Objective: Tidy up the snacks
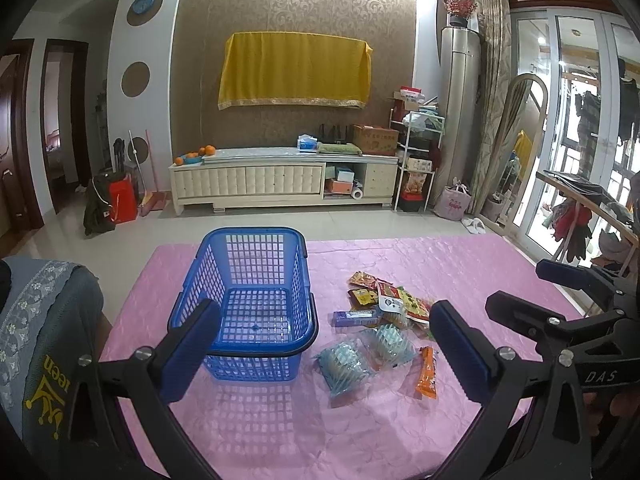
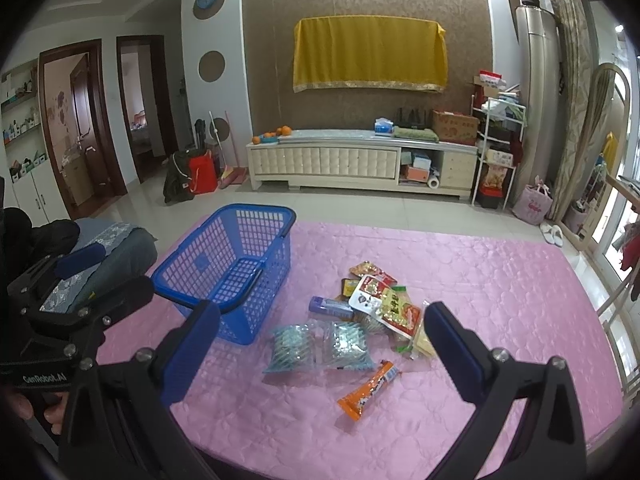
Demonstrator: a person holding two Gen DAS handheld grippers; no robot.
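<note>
Gaping, both claws, left (image 1: 320,344) and right (image 2: 322,344); only the right view shows the basket (image 2: 224,276) tilted.

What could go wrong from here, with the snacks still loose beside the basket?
1. The snack pile overlaps, so a grasp there may lift or drag several packets at once.
2. The clear-wrapped teal packets lie flat and look slippery; fingers could slide off the film.
3. The blue basket looks light and empty, so the open left hand-held gripper or right hand-held gripper might shove it.

Black left gripper (image 1: 320,344), blue-padded fingers (image 1: 192,340), silver screws.
</note>
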